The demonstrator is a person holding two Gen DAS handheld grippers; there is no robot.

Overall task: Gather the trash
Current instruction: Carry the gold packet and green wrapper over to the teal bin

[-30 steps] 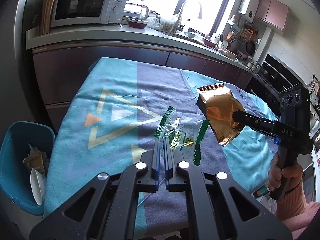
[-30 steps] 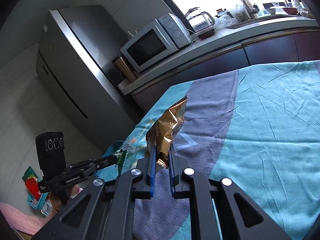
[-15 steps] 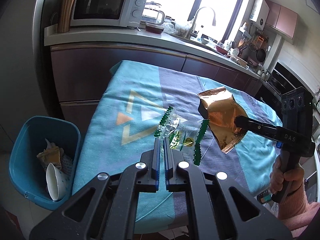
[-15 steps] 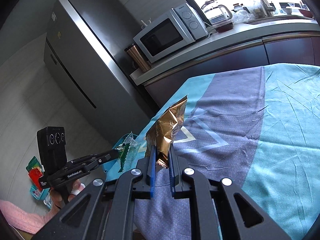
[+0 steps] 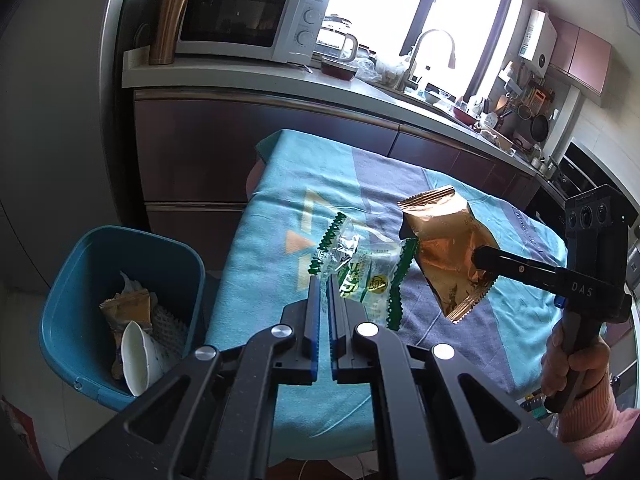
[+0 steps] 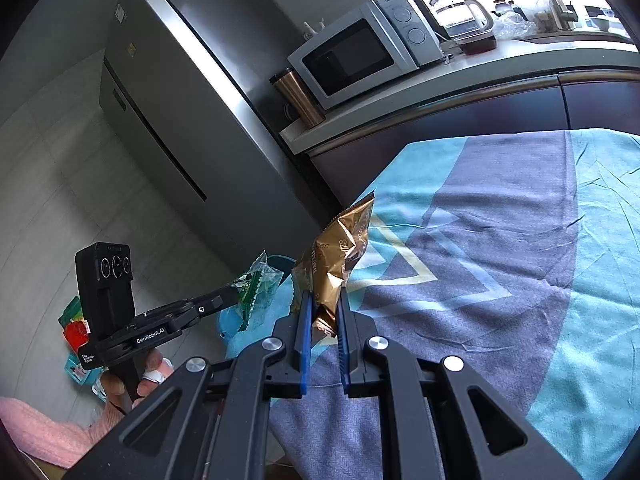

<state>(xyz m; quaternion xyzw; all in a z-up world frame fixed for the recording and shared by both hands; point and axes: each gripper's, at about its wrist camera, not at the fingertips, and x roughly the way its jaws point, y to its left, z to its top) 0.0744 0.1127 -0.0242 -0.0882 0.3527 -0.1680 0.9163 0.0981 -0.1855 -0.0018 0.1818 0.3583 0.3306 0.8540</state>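
Two grippers in view, both closed on trash, both held above tablecloth (image 5: 280, 184).

1. L gripper (image 5: 324, 280): jaws pinched fully together on edge of clear wrapper w/ green zigzag ends (image 5: 360, 268). Wrapper hangs off fingertips, clear of cloth. Seen from R wrist cam, same wrapper (image 6: 256, 288) sits at tip of L gripper (image 6: 234, 292), approx 9 o'clock of gold bag.

2. R gripper (image 6: 323, 300): jaws nearly closed, clamped on lower end of gold foil bag (image 6: 340, 256). Bag stands upright from fingertips, crumpled. From L wrist cam, R gripper (image 5: 480, 258) holds gold foil bag (image 5: 444, 248) at approx 3 o'clock of wrapper.

3. Blue bin (image 5: 80, 280): on floor at approx 9 o'clock of L gripper, beside table edge. Contains white cup (image 5: 136, 352) and paper scraps.

4. Counter at 12 o'clock: microwave (image 5: 240, 24), copper tumbler (image 5: 168, 24).
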